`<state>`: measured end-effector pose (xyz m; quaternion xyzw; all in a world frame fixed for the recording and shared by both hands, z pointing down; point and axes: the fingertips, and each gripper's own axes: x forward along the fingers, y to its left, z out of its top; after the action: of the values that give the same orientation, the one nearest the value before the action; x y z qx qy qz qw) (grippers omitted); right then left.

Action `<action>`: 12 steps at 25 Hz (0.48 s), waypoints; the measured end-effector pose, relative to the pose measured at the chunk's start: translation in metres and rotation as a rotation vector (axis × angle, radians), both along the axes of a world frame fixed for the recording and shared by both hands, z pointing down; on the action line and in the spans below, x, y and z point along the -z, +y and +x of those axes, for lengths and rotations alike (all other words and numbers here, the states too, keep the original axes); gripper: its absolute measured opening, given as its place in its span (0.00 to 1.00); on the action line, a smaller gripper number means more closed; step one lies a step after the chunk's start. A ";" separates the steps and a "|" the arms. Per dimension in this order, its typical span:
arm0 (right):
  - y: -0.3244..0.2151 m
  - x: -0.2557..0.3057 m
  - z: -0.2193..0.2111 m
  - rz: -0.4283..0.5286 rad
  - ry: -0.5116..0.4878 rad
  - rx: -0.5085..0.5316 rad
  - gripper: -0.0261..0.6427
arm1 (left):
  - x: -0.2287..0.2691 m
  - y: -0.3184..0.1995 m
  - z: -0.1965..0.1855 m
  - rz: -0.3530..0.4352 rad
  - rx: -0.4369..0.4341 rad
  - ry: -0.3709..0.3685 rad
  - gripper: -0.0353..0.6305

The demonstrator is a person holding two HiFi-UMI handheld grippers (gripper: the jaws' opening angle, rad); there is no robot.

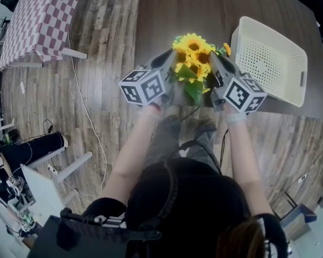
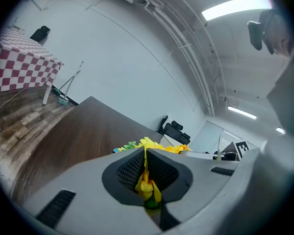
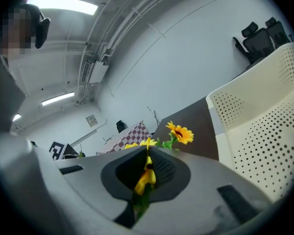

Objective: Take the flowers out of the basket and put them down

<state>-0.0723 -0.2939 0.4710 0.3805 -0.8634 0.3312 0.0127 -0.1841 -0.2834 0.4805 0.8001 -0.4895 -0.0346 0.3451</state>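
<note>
A bunch of yellow sunflowers (image 1: 192, 58) with green leaves hangs over the near edge of the dark table (image 1: 204, 9), clamped from both sides. My left gripper (image 1: 171, 58) is shut on the bunch's left side; yellow petals and a green stem (image 2: 147, 182) are pinched between its jaws. From the other side my right gripper (image 1: 212, 61) is shut on the flowers too, with petals and a leaf (image 3: 146, 177) squeezed in its jaws and one bloom (image 3: 181, 133) sticking out beyond. The white perforated basket (image 1: 269, 61) stands empty to the right of the flowers.
A table with a red-and-white checked cloth (image 1: 37, 18) stands at the far left on the wooden floor (image 1: 102, 63). A white cable (image 1: 83, 109) runs across the floor. Office chairs (image 2: 174, 129) stand beyond the dark table. Boxes and gear (image 1: 21, 198) lie at the lower left.
</note>
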 end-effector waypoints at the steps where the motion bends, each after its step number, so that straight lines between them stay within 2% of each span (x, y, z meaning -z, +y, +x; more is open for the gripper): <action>1: 0.000 0.000 0.000 -0.001 0.002 -0.001 0.05 | 0.000 0.000 0.000 -0.001 -0.001 0.002 0.07; 12: 0.000 -0.005 0.002 -0.009 0.015 -0.017 0.05 | -0.003 -0.001 -0.001 -0.006 -0.008 0.014 0.07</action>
<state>-0.0701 -0.2940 0.4758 0.3901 -0.8586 0.3320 0.0182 -0.1848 -0.2843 0.4835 0.8006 -0.4841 -0.0376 0.3512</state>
